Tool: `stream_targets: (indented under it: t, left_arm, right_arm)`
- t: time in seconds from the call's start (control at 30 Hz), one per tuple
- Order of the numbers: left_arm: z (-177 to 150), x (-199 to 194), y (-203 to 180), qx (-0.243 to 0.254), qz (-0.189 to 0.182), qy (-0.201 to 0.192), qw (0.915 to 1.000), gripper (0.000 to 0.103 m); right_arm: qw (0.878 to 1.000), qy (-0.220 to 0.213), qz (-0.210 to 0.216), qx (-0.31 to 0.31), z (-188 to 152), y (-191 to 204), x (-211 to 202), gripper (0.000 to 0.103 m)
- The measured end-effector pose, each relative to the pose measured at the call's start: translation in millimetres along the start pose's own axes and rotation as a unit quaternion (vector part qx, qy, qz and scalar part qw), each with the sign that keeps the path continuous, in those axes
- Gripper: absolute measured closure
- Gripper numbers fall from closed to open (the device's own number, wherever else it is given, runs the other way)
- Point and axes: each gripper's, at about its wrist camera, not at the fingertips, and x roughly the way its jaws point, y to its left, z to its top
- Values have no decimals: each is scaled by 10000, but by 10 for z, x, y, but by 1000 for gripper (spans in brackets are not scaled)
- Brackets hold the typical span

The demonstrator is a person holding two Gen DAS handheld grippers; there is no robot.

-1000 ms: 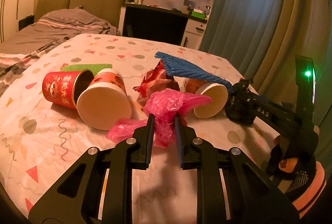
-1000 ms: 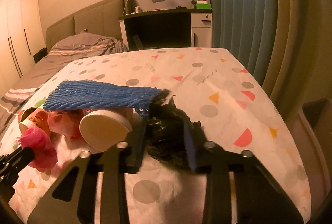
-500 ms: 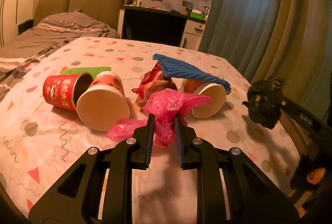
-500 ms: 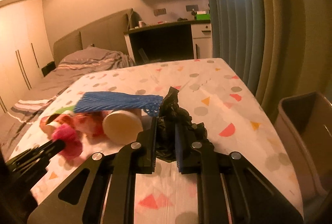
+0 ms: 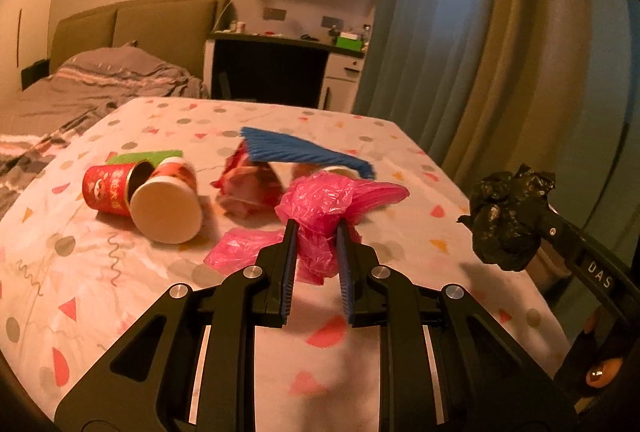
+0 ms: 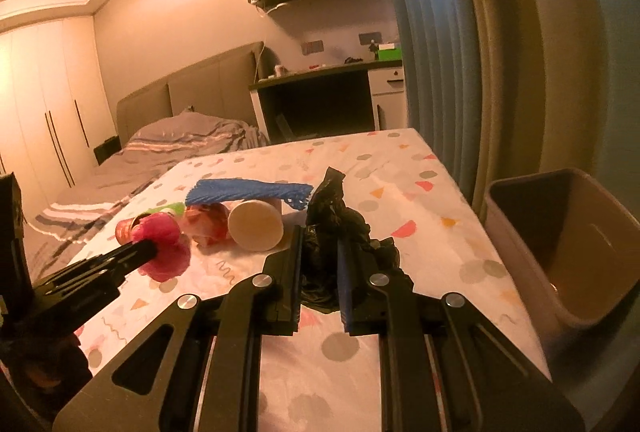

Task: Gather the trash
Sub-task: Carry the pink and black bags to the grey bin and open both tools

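Currently each claw clamps one item: left claw point(image 5: 316, 232) grips the pink bag point(image 5: 336, 200) at frame centre; right claw point(image 6: 318, 252) carries the black bag point(image 6: 340, 224) clear of the surface point(image 6: 420, 192), presumably toward the bin point(image 6: 560, 244), right.

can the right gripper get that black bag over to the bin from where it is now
Probably yes. The right gripper is shut on the black bag, held clear of the table, and the open bin stands just past the table's edge on that side with nothing in between.
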Motion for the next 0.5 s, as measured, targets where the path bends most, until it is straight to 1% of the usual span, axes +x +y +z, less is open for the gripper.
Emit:
stream_targets:
  t: [0.27, 0.5]
  left_arm:
    - [-17, -63, -434, 254, -276, -33, 9993, 85]
    - [1, 46, -971, 584, -716, 44, 9957, 85]
  right_arm:
    - [9996, -231, -172, 14, -40, -259, -354, 87]
    - [9980, -423, -463, 126, -32, -572, -549, 87]
